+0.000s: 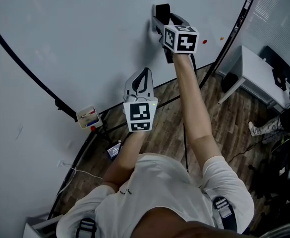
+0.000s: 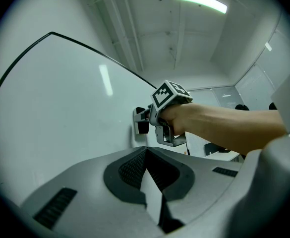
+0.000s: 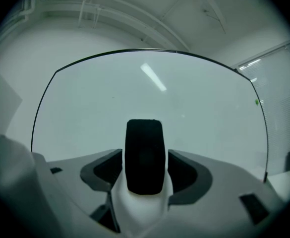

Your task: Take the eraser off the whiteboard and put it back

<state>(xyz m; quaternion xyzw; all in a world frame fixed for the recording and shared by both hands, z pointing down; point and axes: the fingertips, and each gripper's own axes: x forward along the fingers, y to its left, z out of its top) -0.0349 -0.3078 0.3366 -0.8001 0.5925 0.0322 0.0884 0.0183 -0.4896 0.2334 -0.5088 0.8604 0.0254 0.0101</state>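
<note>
The eraser, black felt on a white body, is held at the whiteboard, touching it or just off it. My right gripper is shut on it. In the right gripper view the eraser stands upright between the jaws, in front of the board. My left gripper hangs lower and nearer to me, away from the board, shut with nothing in it. The left gripper view looks up at the right gripper and the eraser at the board.
A small box of markers hangs at the board's lower frame. Small magnets dot the board's right side. A white table stands to the right on the wooden floor. A person's shoe is near it.
</note>
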